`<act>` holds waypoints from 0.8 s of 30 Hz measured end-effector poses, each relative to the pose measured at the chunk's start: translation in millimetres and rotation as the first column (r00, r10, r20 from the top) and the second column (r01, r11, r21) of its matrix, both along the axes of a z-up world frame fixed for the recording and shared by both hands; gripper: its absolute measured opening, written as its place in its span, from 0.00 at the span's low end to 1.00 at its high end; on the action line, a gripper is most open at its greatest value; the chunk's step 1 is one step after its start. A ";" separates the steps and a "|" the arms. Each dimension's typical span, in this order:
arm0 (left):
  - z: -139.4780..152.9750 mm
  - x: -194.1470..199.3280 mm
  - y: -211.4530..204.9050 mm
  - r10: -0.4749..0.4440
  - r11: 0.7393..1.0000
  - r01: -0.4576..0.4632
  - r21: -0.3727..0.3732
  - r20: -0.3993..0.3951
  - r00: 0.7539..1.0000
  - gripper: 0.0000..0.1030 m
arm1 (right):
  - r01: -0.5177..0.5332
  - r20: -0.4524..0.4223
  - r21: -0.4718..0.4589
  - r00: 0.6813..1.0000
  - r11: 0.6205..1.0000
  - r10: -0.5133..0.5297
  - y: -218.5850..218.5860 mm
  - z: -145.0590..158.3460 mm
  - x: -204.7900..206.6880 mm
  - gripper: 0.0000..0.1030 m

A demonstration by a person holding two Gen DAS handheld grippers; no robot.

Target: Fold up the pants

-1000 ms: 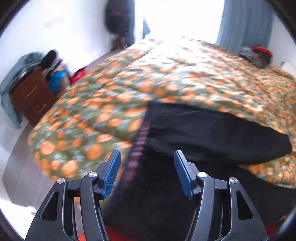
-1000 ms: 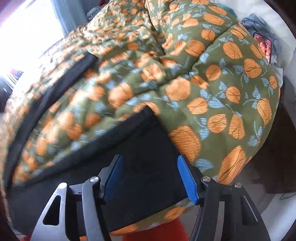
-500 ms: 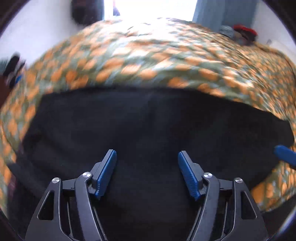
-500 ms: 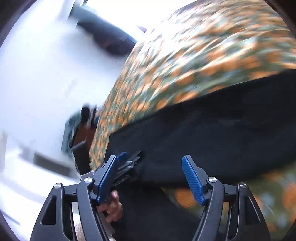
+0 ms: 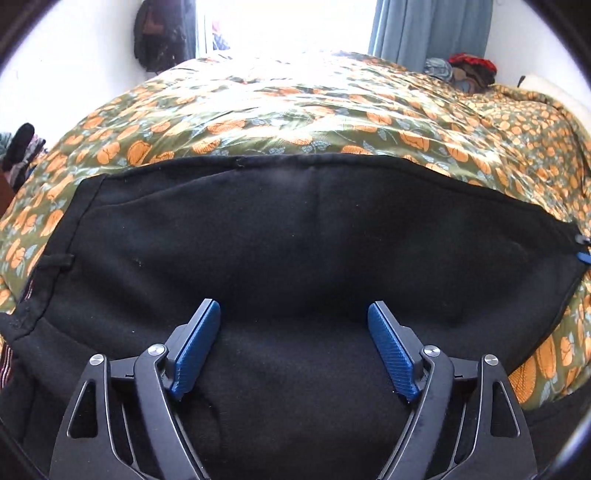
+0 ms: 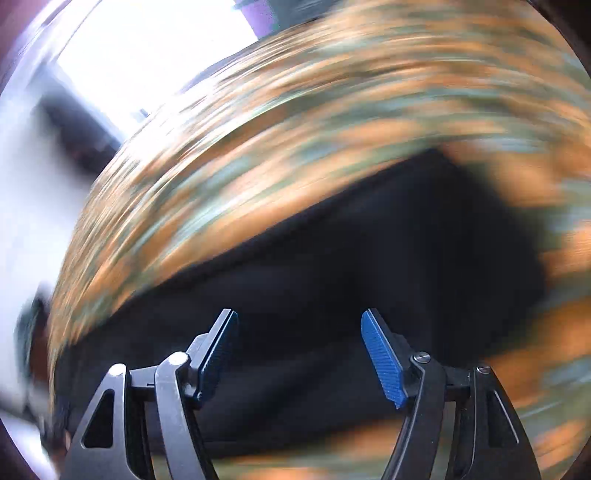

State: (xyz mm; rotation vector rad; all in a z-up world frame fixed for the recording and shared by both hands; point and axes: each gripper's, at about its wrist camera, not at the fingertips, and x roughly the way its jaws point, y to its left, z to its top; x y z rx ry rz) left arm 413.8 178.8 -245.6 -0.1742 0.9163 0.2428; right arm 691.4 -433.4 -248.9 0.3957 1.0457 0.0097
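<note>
Black pants (image 5: 295, 240) lie folded across the near part of the bed, on a green quilt with orange flowers (image 5: 295, 107). Their waistband end with a striped trim (image 5: 26, 291) is at the left. My left gripper (image 5: 293, 310) hovers over the middle of the dark cloth; its jaws are opening, and the blue pads (image 5: 195, 347) press on nothing. The right wrist view is badly blurred. There my right gripper (image 6: 299, 317) stands open over the pants (image 6: 332, 277), with only cloth behind the gap. A blue tip of the right gripper (image 5: 584, 257) shows at the right edge of the left wrist view.
A bright window and a blue curtain (image 5: 428, 29) stand behind the bed. A heap of clothes (image 5: 461, 72) lies at the far right corner of the quilt. A dark bag (image 5: 159, 33) hangs on the white wall at left.
The left gripper came down and over the middle of the pants, then held still while its jaws spread wider. The right view swung fast from the room's left side back across the quilt.
</note>
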 end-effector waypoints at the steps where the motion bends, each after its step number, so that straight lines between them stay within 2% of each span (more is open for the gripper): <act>1: -0.3 0.1 0.0 -0.001 1.000 0.001 0.000 -0.001 1.000 0.83 | 0.137 0.002 -0.063 0.991 0.989 -0.137 -42.3 9.1 -6.6 0.67; 3: -1.4 0.9 -0.2 0.000 1.000 0.000 0.002 -0.002 1.000 0.84 | 0.293 0.040 -0.039 0.956 0.955 -0.291 -95.9 24.9 -23.4 0.68; 4: -2.3 1.2 -0.2 0.001 1.000 -0.001 0.005 -0.002 1.000 0.86 | 0.330 0.071 0.041 0.941 0.943 -0.332 -115.0 32.3 -34.1 0.69; 5: -2.7 1.7 -0.4 0.003 1.000 -0.003 0.007 -0.002 1.000 0.87 | 0.324 0.099 0.147 0.935 0.935 -0.340 -127.8 37.0 -43.2 0.69; 6: -3.2 1.7 -0.6 0.003 1.000 -0.003 0.009 -0.002 1.000 0.87 | 0.270 0.120 0.290 0.942 0.918 -0.314 -133.6 37.7 -50.4 0.69; 8: -3.8 1.9 -1.4 0.006 1.000 -0.006 0.016 -0.002 1.000 0.88 | 0.189 0.103 0.436 0.961 0.880 -0.257 -112.0 24.8 -48.8 0.69; 9: -3.9 2.1 -1.5 0.006 1.000 -0.006 0.018 -0.003 1.000 0.88 | 0.153 0.062 0.491 0.976 0.858 -0.210 -102.7 13.5 -45.7 0.69; 10: -4.0 2.2 -1.5 0.007 1.000 -0.007 0.020 -0.003 1.000 0.89 | 0.146 0.035 0.488 0.982 0.860 -0.186 -95.8 5.3 -42.2 0.69; 12: -4.5 2.3 -1.8 0.008 1.000 -0.008 0.024 -0.003 1.000 0.89 | 0.174 -0.024 0.424 0.983 0.889 -0.181 -89.4 -11.1 -30.6 0.68; 14: -5.0 2.5 -2.1 0.011 0.999 -0.011 0.031 -0.003 1.000 0.91 | 0.268 -0.048 0.414 0.961 0.870 -0.273 -93.5 -28.1 -20.6 0.64; 15: -5.4 2.8 -2.7 0.014 0.999 -0.014 0.037 -0.005 1.000 0.91 | 0.323 -0.028 0.433 0.938 0.842 -0.345 -98.5 -30.4 -14.7 0.54; 16: -5.7 3.0 -3.1 0.015 0.999 -0.015 0.043 -0.007 1.000 0.92 | 0.341 -0.010 0.433 0.928 0.835 -0.373 -103.4 -25.7 -12.4 0.34; 18: -6.1 3.2 -3.6 0.019 0.999 -0.019 0.050 -0.009 1.000 0.93 | 0.341 0.036 0.405 0.921 0.848 -0.388 -100.8 -14.2 -7.5 0.14; 20: -6.5 3.2 -2.6 0.021 0.999 -0.020 0.047 -0.009 1.000 0.94 | 0.277 0.105 0.392 0.934 0.877 -0.341 -89.7 5.1 -8.1 0.13; 21: -6.8 3.3 -2.3 0.022 0.999 -0.021 0.046 -0.009 1.000 0.94 | 0.206 0.148 0.378 0.949 0.903 -0.279 -76.0 19.5 -10.8 0.12; 22: -7.0 3.5 -2.3 0.023 0.999 -0.023 0.048 -0.009 1.000 0.95 | 0.099 0.209 0.338 0.962 0.936 -0.177 -61.3 40.1 -14.7 0.12; 23: -7.2 3.8 -2.6 0.025 0.998 -0.024 0.051 -0.010 1.000 0.95 | -0.001 0.259 0.300 0.962 0.954 -0.081 -45.9 54.1 -20.6 0.12; 24: -7.1 3.9 -2.9 0.026 0.998 -0.025 0.053 -0.010 1.000 0.95 | -0.118 0.310 0.251 0.950 0.961 0.036 -26.4 74.1 -30.8 0.12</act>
